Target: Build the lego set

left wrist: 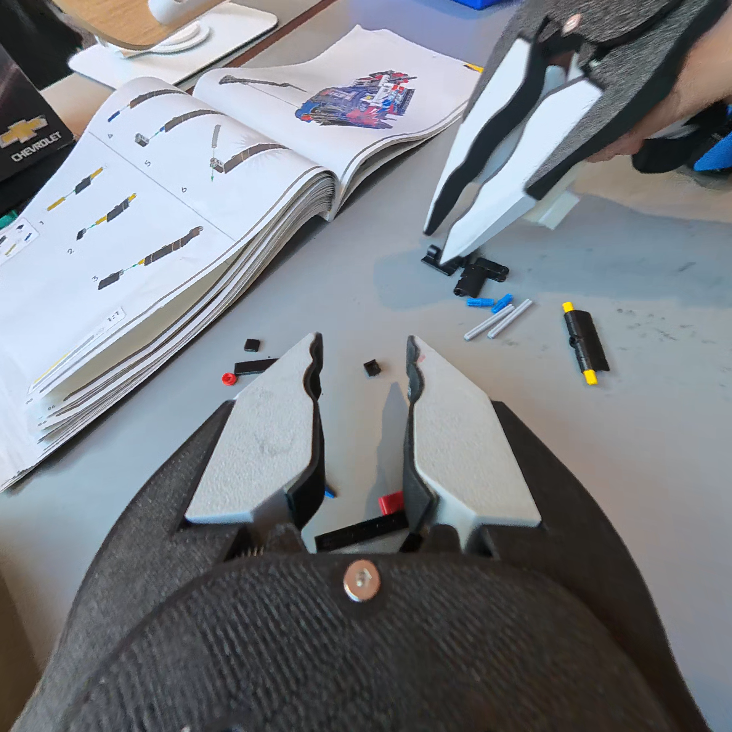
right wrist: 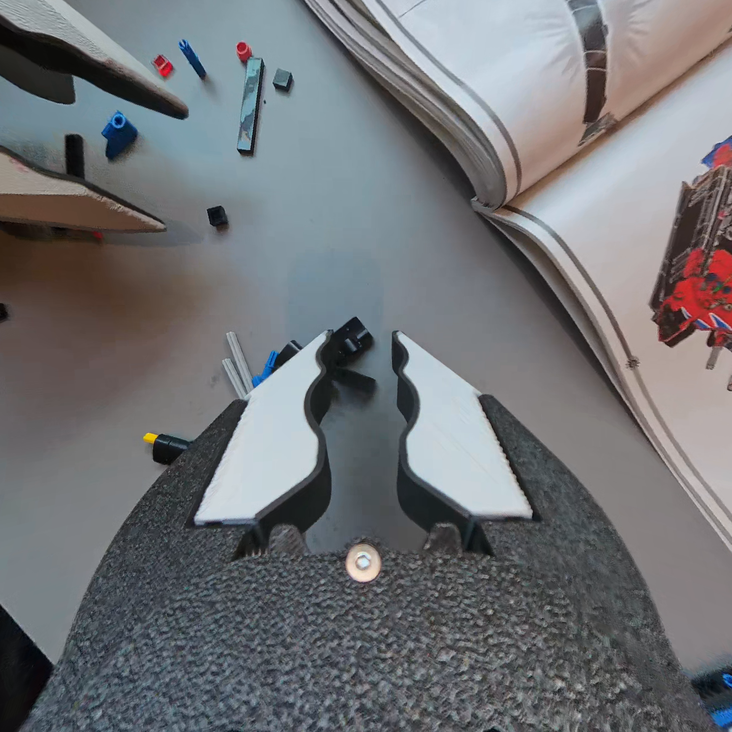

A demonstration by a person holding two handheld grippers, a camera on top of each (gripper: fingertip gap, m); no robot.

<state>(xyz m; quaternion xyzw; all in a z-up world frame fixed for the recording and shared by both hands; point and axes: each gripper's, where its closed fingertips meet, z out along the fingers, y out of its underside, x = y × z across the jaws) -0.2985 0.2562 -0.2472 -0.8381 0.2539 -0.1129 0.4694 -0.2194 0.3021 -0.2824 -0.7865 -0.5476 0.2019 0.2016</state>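
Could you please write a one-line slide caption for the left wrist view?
Open left gripper hovers over scattered pieces while the right gripper reaches a black connector.

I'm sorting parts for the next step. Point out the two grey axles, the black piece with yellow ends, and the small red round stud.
grey axles (left wrist: 498, 319), left wrist view, mid-length.
black piece with yellow ends (left wrist: 585, 342), left wrist view, black body.
red round stud (left wrist: 228, 378), left wrist view, top.

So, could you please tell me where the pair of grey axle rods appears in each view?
Left wrist view: the grey axle rods lie right of centre on the table, beyond the left gripper.
Right wrist view: the rods poke out just left of the right gripper.
Shared landmark: the blue pins beside them.
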